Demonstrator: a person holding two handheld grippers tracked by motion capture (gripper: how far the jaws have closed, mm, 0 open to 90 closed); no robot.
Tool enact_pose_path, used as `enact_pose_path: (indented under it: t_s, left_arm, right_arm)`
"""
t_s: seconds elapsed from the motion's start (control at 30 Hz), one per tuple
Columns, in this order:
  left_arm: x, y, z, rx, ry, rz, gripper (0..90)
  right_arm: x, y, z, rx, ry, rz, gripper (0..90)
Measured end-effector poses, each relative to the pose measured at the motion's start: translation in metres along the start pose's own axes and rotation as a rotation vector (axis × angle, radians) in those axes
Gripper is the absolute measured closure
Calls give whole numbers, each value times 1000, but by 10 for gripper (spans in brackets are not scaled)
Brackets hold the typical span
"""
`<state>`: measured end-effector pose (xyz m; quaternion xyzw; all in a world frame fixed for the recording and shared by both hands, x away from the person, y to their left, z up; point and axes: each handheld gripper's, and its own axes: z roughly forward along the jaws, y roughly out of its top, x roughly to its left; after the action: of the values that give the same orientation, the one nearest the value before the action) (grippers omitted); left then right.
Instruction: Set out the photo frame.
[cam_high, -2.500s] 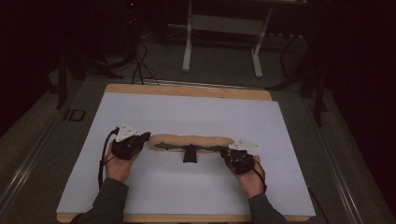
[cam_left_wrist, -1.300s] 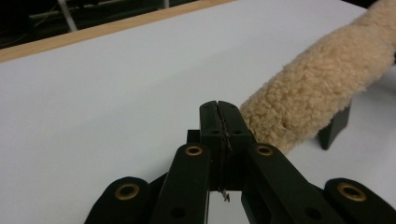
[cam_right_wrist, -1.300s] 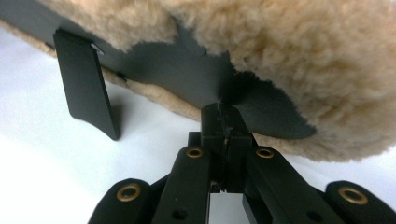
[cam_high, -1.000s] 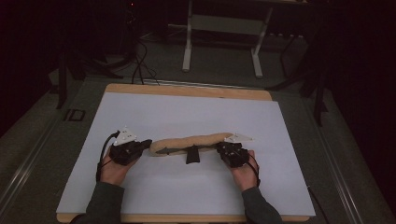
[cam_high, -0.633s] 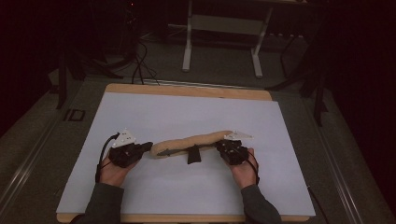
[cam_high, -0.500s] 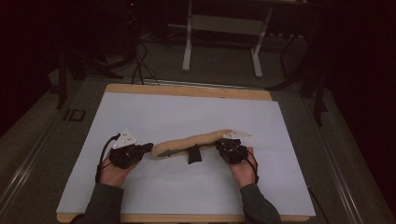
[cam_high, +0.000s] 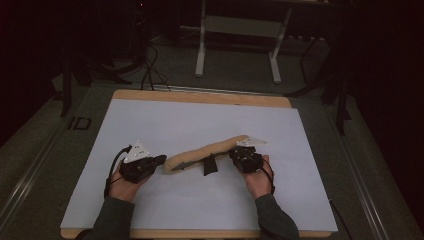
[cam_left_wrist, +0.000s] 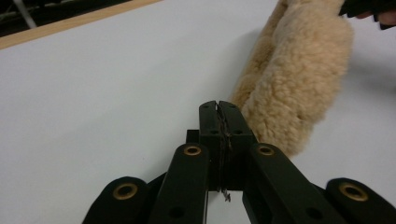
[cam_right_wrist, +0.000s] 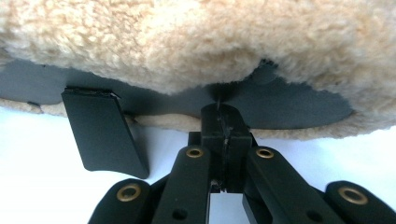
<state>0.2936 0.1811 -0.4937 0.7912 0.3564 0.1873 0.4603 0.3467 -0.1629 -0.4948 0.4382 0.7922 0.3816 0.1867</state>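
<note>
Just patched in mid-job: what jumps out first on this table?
A long tan fleece pad lies slanted across the middle of the white table, a black strap tab hanging off its near edge. The right gripper is shut at its raised right end; the left gripper, shut, sits beside its lower left end.

Both hands low in the frame, each gripper's jaws pressed together

In the high view, the left hand (cam_high: 122, 184) sat at lower left, its left gripper (cam_high: 159, 160) pointing right, while the right hand (cam_high: 259, 181) sat right of centre, its right gripper (cam_high: 235, 156) angled up-left. Grey-sleeved forearms entered from the bottom edge. Each gripper's own view showed its black jaws meeting with no gap.
</note>
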Motion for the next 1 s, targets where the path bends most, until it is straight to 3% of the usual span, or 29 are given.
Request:
enact_pose_path:
  t_s: [0.53,1.0]
  left_arm:
    - [-9,-1,-3,5,-57,18,900]
    - [-29,-2,-1,14,-103,68,900]
  right_arm:
    - [5,6,0,-11,17,8,899]
    - [16,13,2,-18,36,-5,899]
